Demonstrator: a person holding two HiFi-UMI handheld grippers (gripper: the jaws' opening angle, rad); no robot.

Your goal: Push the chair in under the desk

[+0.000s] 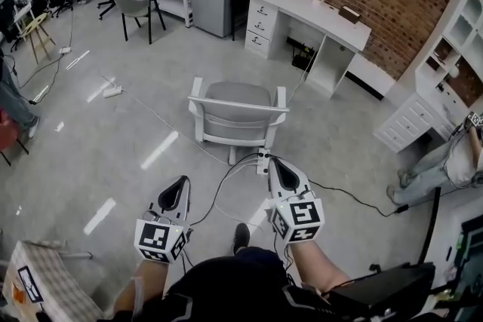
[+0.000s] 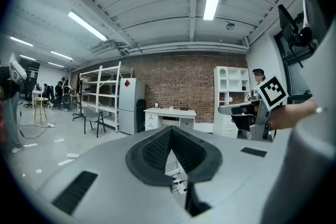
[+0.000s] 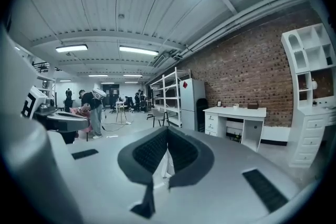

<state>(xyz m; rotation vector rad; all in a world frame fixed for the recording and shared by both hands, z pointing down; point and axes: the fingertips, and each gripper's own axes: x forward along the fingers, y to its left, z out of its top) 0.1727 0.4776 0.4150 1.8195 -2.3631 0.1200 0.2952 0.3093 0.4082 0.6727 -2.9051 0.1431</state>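
One white desk [image 1: 309, 11] stands against the brick wall. Grey chair [image 1: 238, 105] sits out on the open floor, well apart from the desk, its back toward the person. Left gripper [image 1: 181, 183] and right gripper [image 1: 276, 164] are near the chair, not touching it. Both have jaws closed together, nothing held. Power strip [image 1: 263, 161] lies just beside the right gripper's tip.

The glossy grey floor [image 1: 113, 154] carries a grey chair [image 1: 238, 105] on white legs. It stands straight ahead of both pairs of jaws, apart from them. Farther ahead and to the right stands a white desk [image 1: 309, 11]. A white power strip [image 1: 263, 161] lies just beside the tip of the right gripper's [image 1: 276, 164] jaws, with a black cable [image 1: 347, 196] trailing off to their right. Another white strip [image 1: 113, 92] lies ahead and well to the left of the left gripper's [image 1: 181, 183] jaws.
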